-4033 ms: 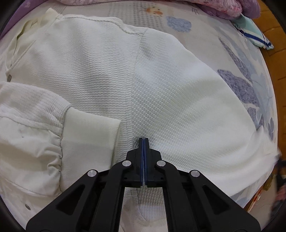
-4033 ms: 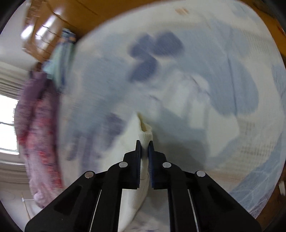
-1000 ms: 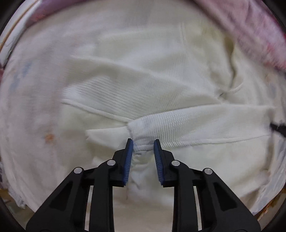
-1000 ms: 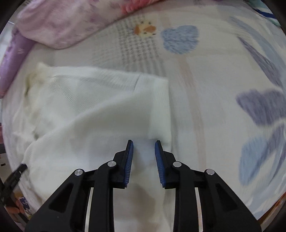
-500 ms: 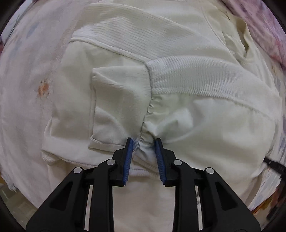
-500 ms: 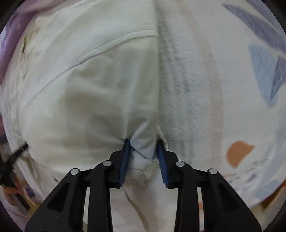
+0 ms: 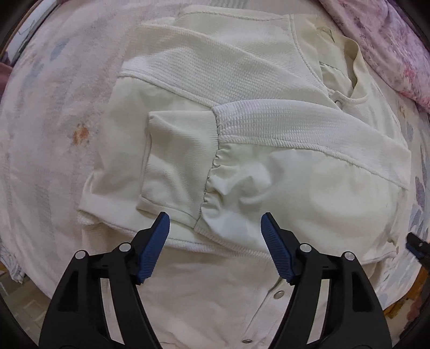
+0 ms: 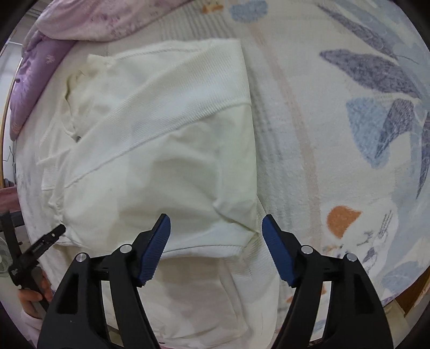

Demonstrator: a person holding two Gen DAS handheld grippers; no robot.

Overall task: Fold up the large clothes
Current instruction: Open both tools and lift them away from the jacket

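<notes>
Left wrist cam: the cream jacket (image 7: 268,174) is lying folded on the bed cover (image 7: 48,134), part waffle-knit, part smooth fabric, with a ribbed cuff (image 7: 177,161) gathered at its seam and metal snaps (image 7: 279,294) near the bottom, and the left gripper (image 7: 215,233) has its blue ridged fingers opening wide above the fold with nothing pinched between them. Right wrist cam: same jacket (image 8: 161,161), folded edge lining up along the fuzzy bed cover (image 8: 322,134) printed with blue leaves, a purple floral quilt (image 8: 80,21) bunched at the top, and the right gripper (image 8: 215,233) is also spreading its fingers over the hem corner, not touching cloth, with the left gripper (image 8: 40,247) poking in at the left edge.
</notes>
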